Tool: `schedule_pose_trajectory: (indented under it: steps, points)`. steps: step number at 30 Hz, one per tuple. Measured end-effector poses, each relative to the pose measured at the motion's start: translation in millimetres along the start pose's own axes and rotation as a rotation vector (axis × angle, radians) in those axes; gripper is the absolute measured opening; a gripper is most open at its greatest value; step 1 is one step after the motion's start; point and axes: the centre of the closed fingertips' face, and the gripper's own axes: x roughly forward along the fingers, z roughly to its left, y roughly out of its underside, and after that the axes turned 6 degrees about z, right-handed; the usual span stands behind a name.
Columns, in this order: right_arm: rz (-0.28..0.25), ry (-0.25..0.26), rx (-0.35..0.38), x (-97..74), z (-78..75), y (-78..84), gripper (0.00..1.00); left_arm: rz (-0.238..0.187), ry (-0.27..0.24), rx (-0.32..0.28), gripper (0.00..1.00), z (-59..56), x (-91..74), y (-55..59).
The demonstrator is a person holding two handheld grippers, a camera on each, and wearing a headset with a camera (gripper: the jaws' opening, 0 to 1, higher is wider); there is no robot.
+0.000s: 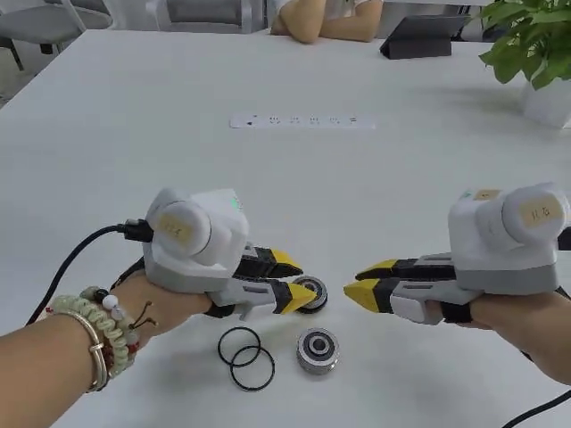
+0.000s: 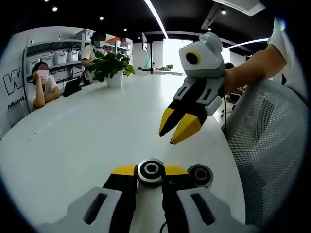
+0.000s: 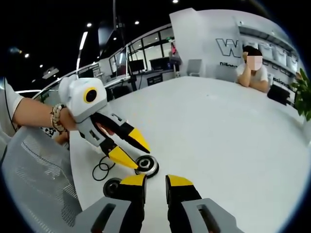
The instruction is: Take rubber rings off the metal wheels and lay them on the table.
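Observation:
My left gripper is shut on a metal wheel, which stands on edge just above the white table with its face toward my right gripper. The right gripper is open with nothing between its fingers, a short way right of that wheel. In the left gripper view the held wheel sits between the yellow tips, and the right gripper hangs ahead. A second metal wheel lies flat near the front edge. Two black rubber rings lie overlapping to its left.
A white power strip lies mid-table. A potted plant stands at the far right, with a dark tablet near it. A person leans on the far edge. A black cable trails from the left gripper.

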Motion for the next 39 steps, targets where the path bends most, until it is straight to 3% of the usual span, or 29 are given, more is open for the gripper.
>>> schedule_pose_trajectory:
  steps: [4,10,17,25,33,39]
  points:
    - [0.009,-0.006,-0.004,1.7,1.7,2.0,0.13,0.017,0.013,0.004,0.14,-4.5,2.7,4.9]
    - [0.020,-0.015,-0.009,3.7,4.5,4.2,0.13,0.012,0.001,-0.015,0.09,-1.4,3.9,2.3]
    - [0.038,-0.034,-0.013,11.1,10.2,5.6,0.13,0.016,0.001,0.006,0.08,-3.1,5.3,1.9]
    - [0.114,-0.034,-0.090,23.1,12.4,13.4,0.13,0.014,0.002,0.007,0.07,-1.7,4.6,2.7]
    - [0.131,-0.047,-0.073,31.9,9.5,14.5,0.16,0.010,0.003,0.003,0.07,-1.3,4.2,2.6]
    - [0.111,-0.052,-0.060,36.0,10.5,12.2,0.19,0.009,0.003,-0.002,0.07,-1.1,4.3,2.6]
